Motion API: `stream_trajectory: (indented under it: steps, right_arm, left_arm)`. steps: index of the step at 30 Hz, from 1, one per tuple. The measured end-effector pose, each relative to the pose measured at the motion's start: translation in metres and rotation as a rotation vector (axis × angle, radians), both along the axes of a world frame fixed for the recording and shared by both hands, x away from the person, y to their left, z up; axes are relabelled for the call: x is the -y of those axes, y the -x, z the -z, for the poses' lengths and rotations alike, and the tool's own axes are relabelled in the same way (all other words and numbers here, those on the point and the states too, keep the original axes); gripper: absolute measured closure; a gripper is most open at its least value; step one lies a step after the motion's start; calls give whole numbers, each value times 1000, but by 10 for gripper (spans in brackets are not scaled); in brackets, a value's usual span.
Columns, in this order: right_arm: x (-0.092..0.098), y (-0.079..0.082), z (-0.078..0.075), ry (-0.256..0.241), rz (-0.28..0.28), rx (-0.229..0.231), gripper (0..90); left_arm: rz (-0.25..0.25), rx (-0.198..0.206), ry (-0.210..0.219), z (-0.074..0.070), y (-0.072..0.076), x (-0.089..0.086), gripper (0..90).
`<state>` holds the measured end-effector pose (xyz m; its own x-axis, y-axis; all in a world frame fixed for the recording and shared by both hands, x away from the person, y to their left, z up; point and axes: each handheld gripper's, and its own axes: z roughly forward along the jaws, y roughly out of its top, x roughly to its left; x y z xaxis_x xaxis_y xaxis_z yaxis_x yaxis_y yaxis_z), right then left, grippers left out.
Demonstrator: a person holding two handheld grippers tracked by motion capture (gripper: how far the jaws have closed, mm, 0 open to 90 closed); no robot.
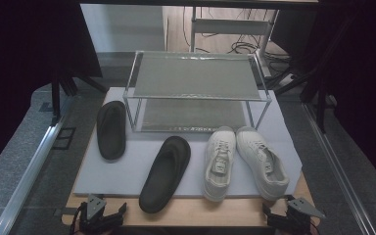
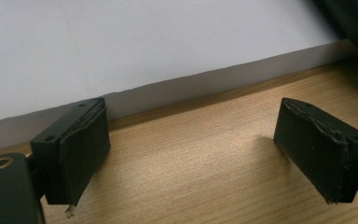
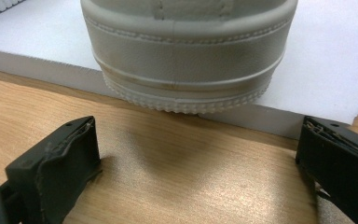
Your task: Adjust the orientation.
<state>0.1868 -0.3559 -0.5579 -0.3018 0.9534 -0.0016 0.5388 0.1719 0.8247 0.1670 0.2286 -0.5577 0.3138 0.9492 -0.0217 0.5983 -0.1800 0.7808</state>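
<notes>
Two black two-jaw claws rest released on the bare front strip of a light wooden tabletop (image 1: 196, 215), the left claw (image 1: 108, 215) at the near left corner and the right claw (image 1: 280, 214) at the near right, each with jaws spread wide and nothing between them. Just ahead of the right claw sits the heel of the right-hand shoe of a pair of off-white lace-up leather sneakers (image 1: 262, 161), overhanging the front edge of a pale grey foam mat (image 1: 132, 171). On the same mat lie two dark olive rubber slippers (image 1: 165, 172), well apart from each other, before a two-tier metal-framed shoe rack (image 1: 196, 78).
</notes>
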Motion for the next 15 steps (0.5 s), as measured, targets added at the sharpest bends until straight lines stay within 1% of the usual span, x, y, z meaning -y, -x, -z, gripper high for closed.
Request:
stream_trajectory:
  steps: [4, 15]
  right_arm:
    - [0, 0, 0, 0, 1, 1, 0]
    - [1, 0, 1, -3, -3, 9, 0]
  left_arm:
    - [17, -13, 1, -1, 0, -2, 102]
    - [16, -23, -1, -2, -1, -1, 105]
